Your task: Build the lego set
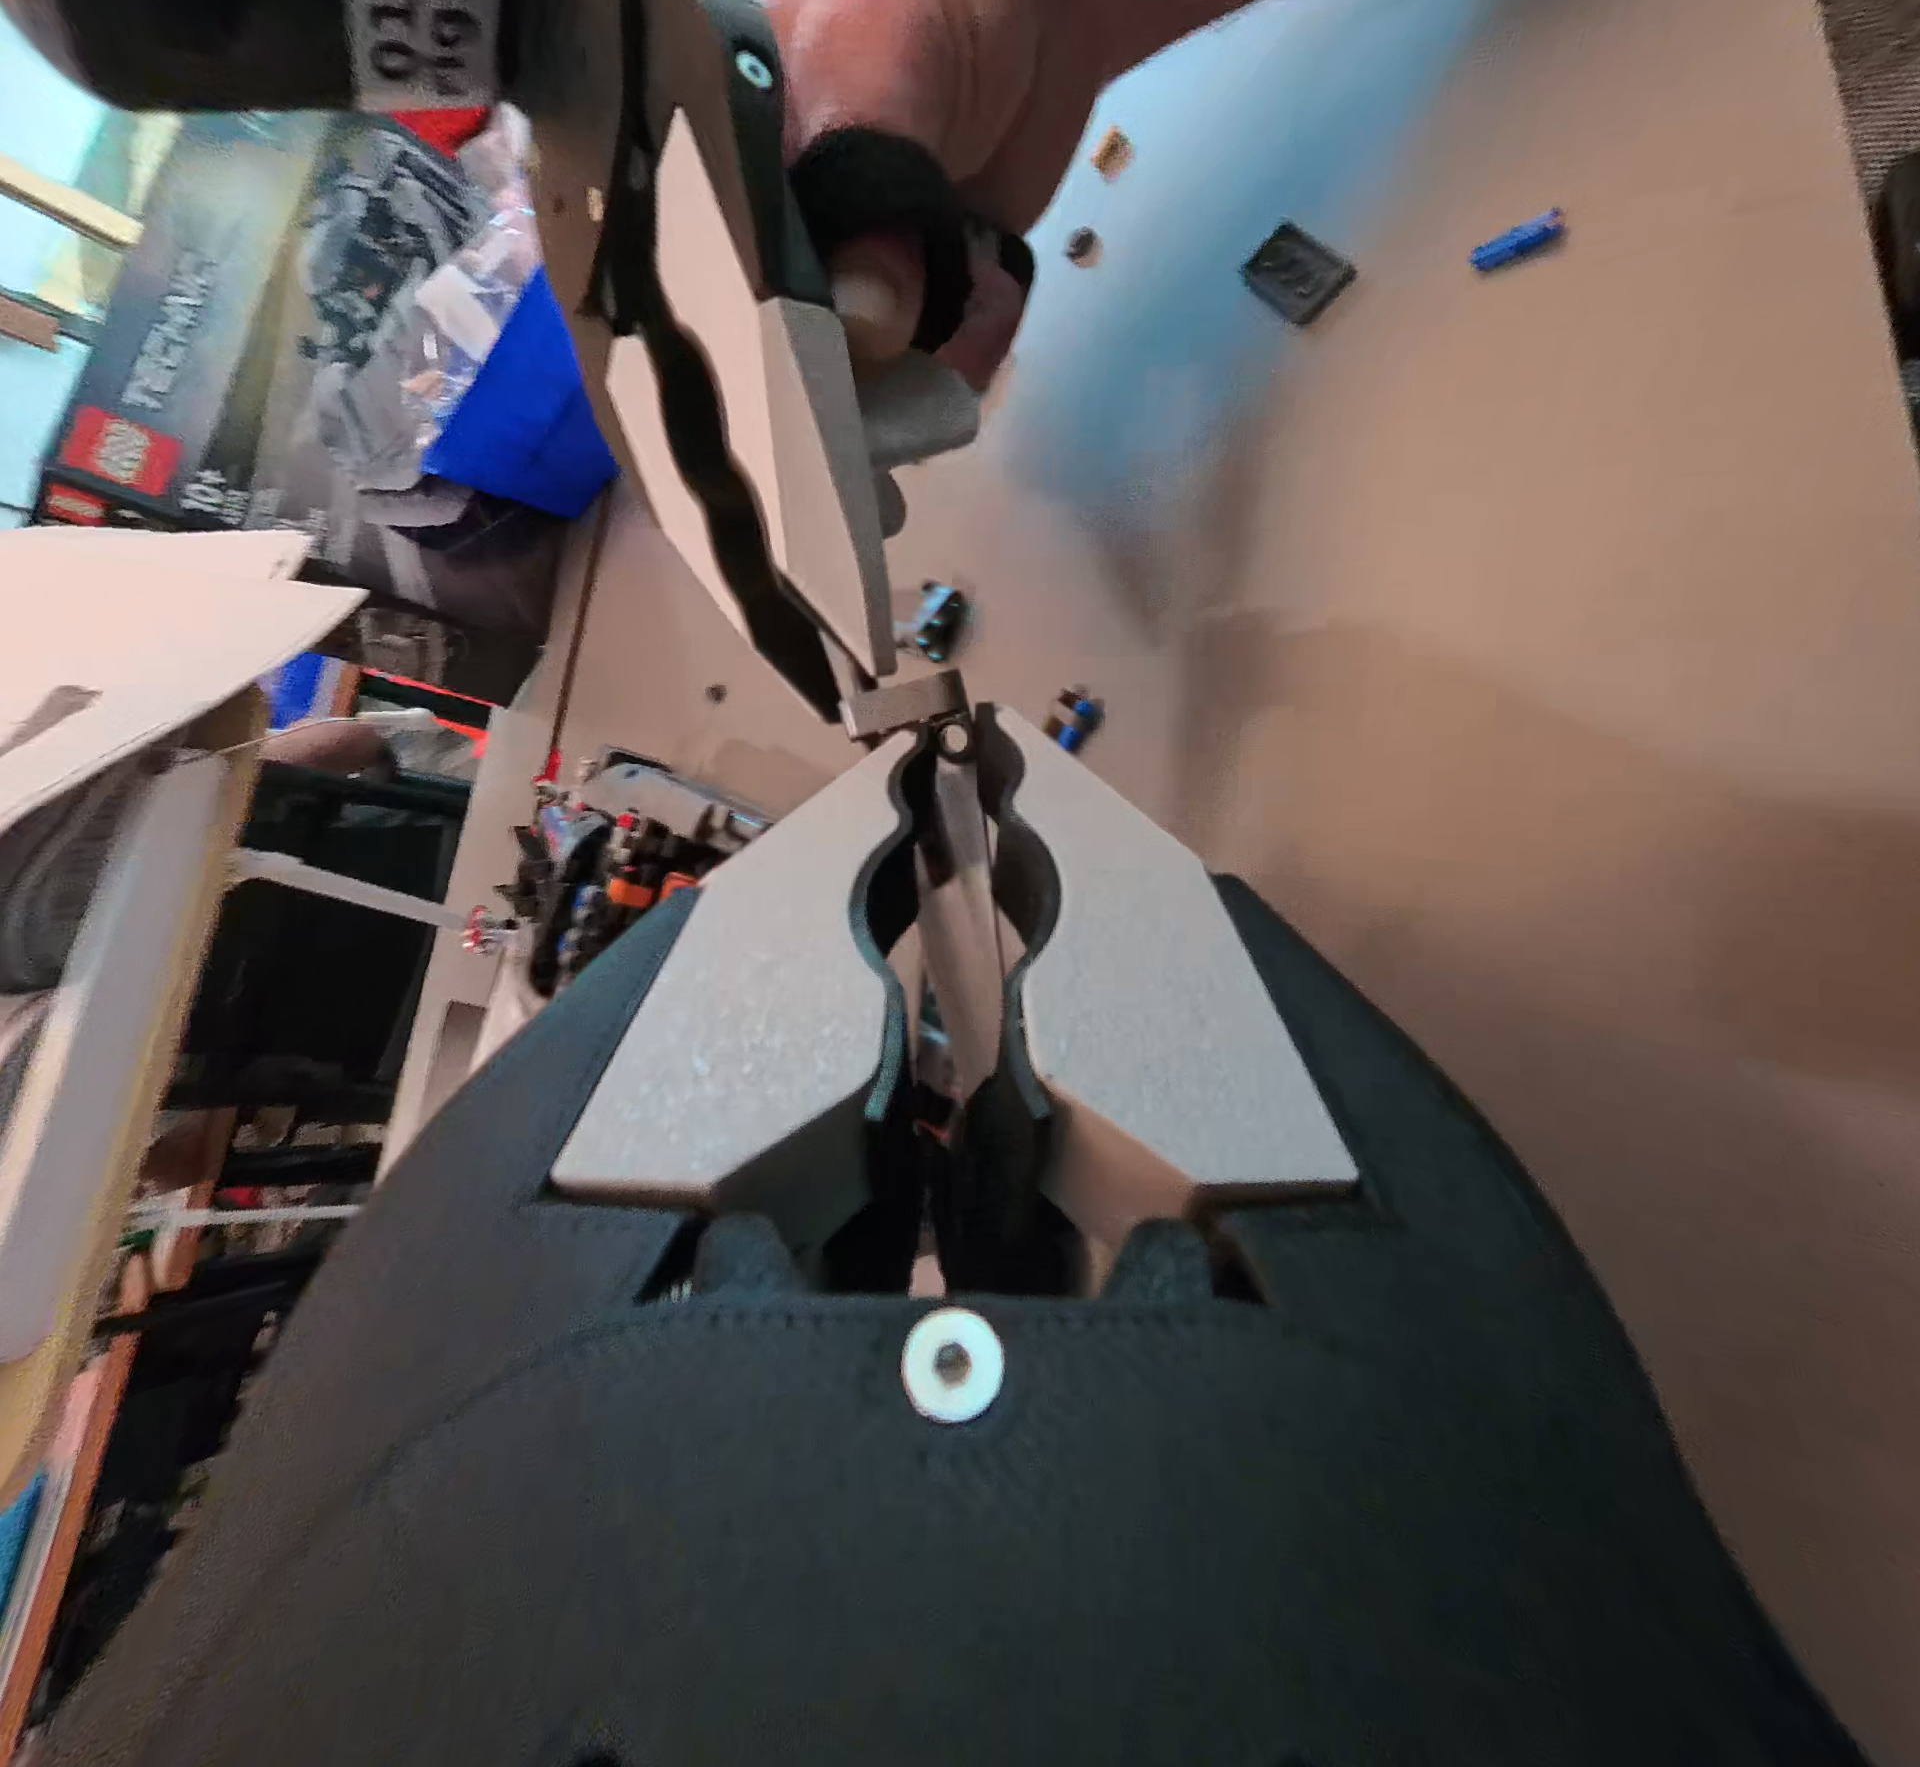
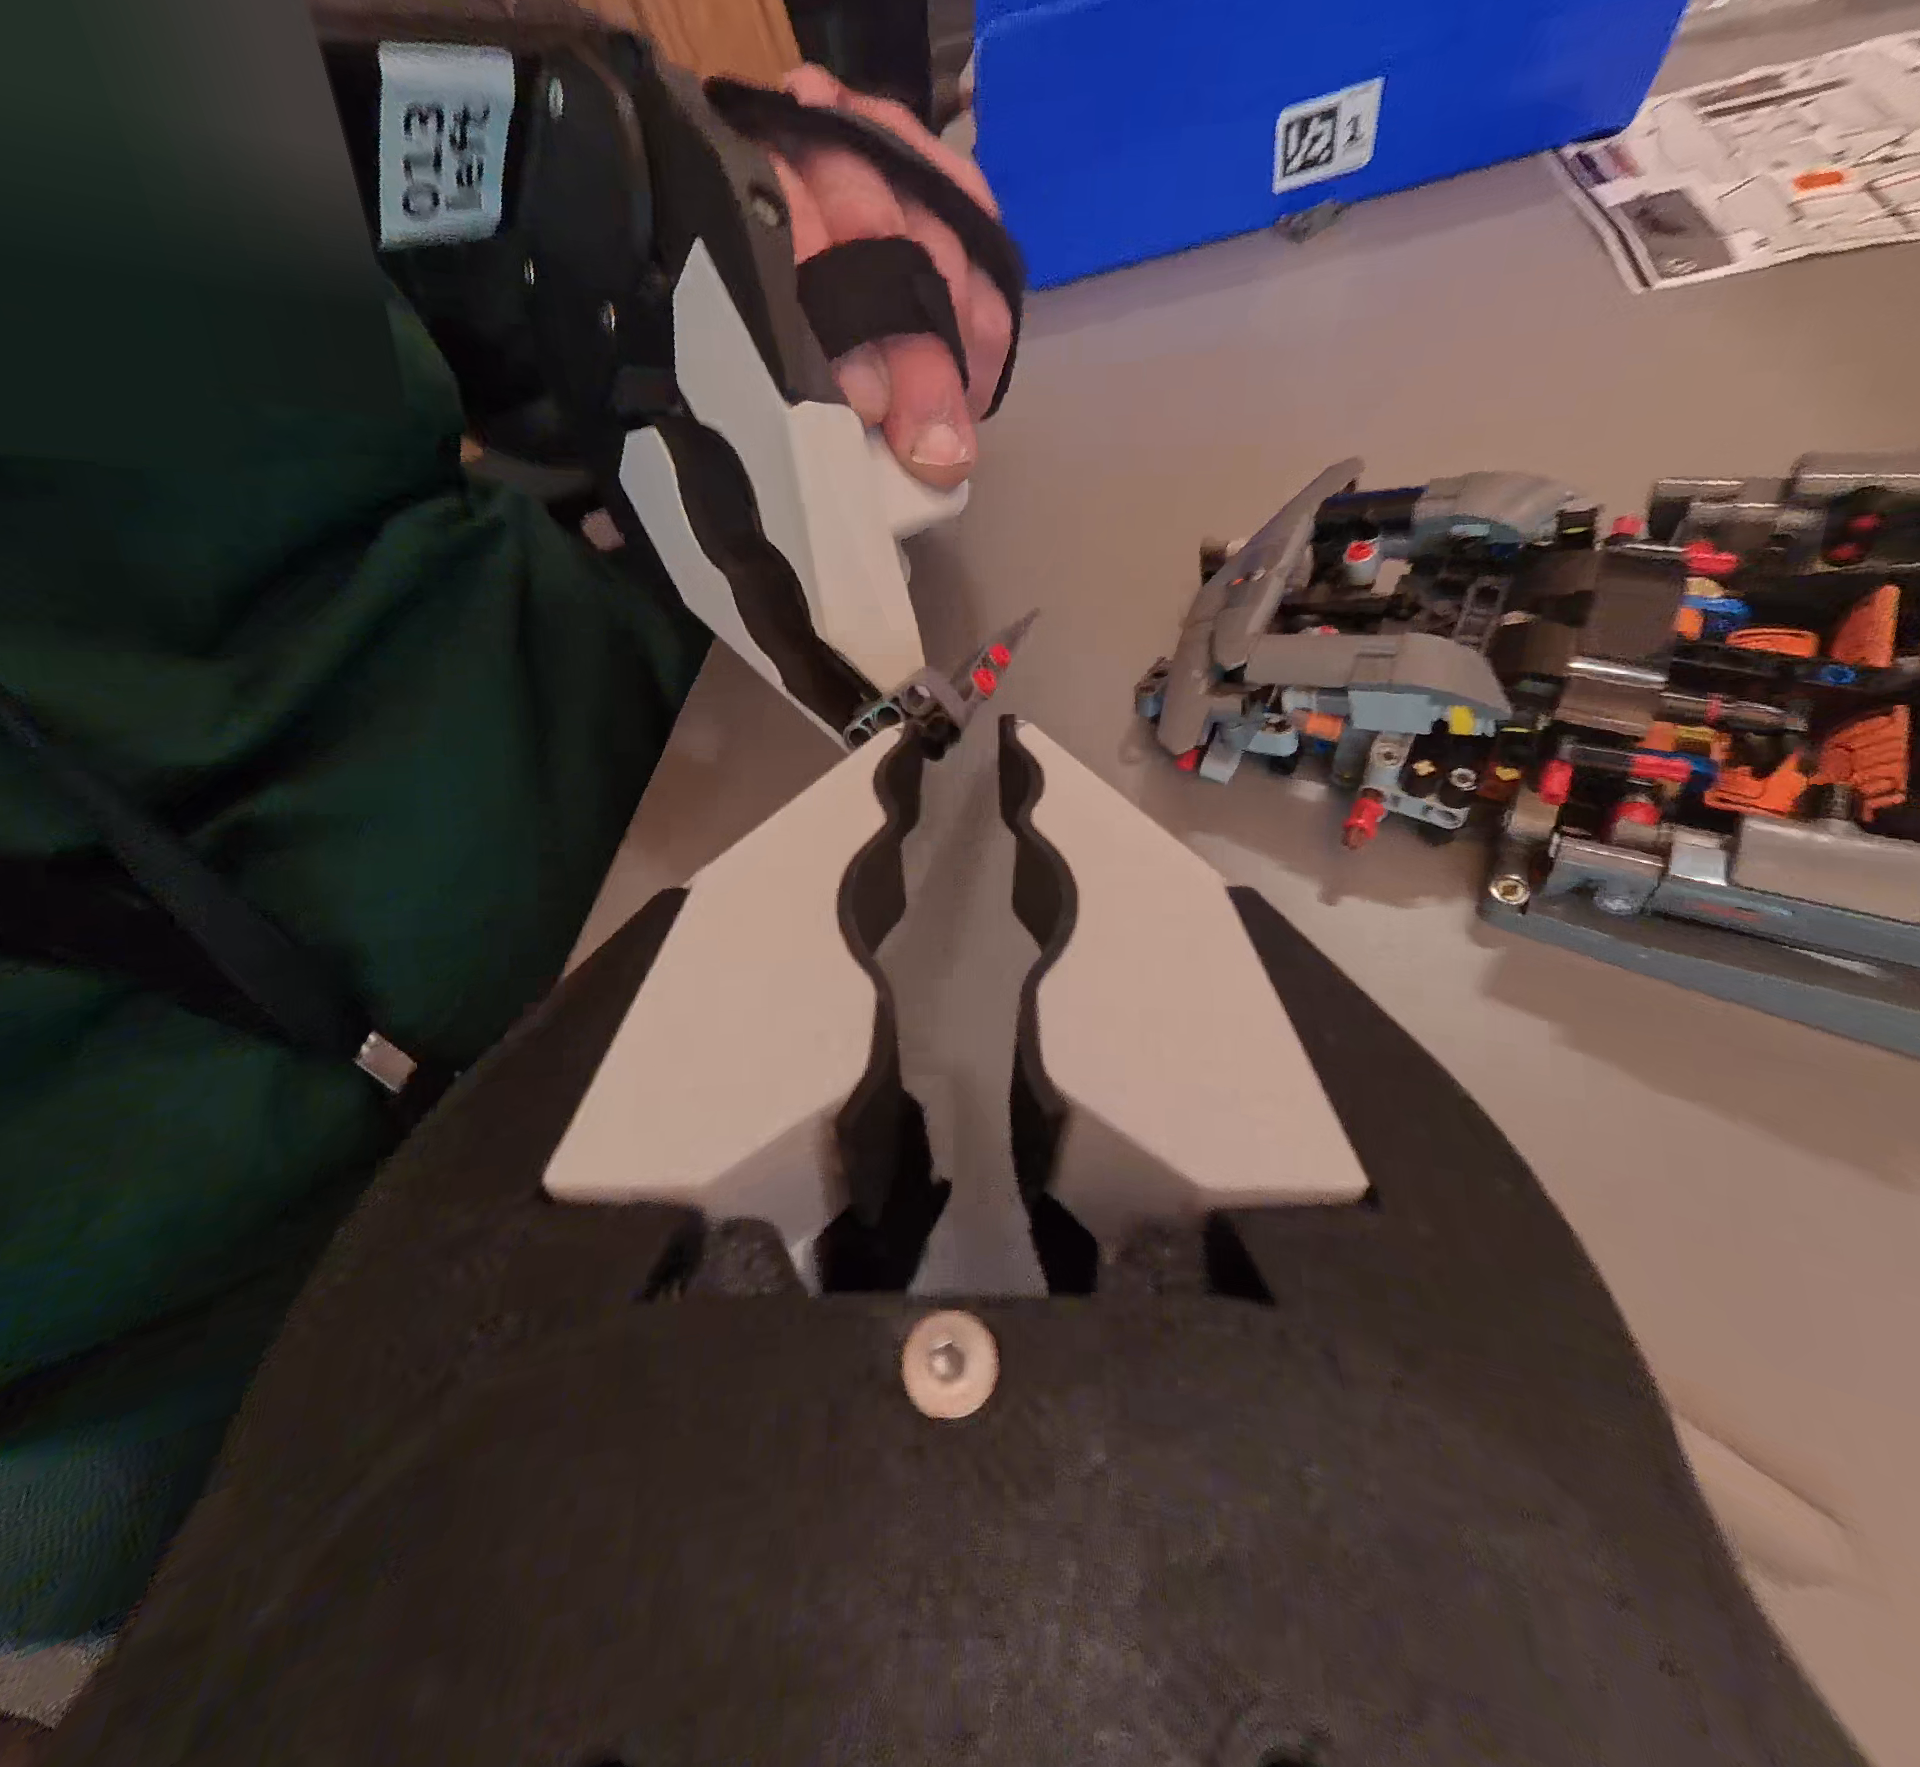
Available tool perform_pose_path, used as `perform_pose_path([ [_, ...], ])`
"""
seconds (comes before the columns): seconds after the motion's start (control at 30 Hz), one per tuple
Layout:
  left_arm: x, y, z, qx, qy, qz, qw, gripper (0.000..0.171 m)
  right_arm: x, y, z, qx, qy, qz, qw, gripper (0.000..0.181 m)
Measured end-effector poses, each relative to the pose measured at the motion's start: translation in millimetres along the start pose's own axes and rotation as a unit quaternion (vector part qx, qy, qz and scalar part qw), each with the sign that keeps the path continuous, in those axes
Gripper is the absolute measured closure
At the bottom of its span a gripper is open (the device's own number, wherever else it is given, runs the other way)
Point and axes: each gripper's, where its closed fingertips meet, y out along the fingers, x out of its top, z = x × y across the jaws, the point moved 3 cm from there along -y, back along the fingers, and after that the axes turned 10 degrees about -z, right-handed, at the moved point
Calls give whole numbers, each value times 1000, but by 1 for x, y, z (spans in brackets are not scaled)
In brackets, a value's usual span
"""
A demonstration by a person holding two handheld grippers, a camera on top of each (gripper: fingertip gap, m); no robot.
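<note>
Right wrist view: left gripper [image 2: 883,715] pinches grey piece [image 2: 951,689], long axis up-right.

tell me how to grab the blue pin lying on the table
Grip the blue pin across the middle of its shaft, coming straight down from above. It lies flat on the table, so only its long sides offer faces to pinch; set the fingers crosswise to its length. It lies apart from the black tile, leaving room.

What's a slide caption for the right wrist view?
Left gripper holds a small grey lego piece before the open right gripper, half-built lego car beyond.
</note>
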Motion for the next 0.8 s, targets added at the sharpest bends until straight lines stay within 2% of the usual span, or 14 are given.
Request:
perform_pose_path([
  [0.1, 7, -1, 8, 26, 19, -8, 999, 166, 9, -8, -3, 10, 53, -44, 998, 156],
  [0.23, 16, -4, 16, 50, 49, -22, 997, 166, 21, -16, 5, 83, 134, -118, 980, 156],
  [0.37, 26, -5, 19, 52, 74, -28, 996, 166, 24, -12, 13, 120, 140, -131, 974, 167],
  [0.57, 36, -7, 20, 45, 93, -37, 994, 166, 29, -15, 21, 145, 132, -148, 969, 169],
  [0.8, 31, -5, 31, 78, 73, -19, 994, 165, 36, -19, 15, 94, 99, -156, 978, 172],
])
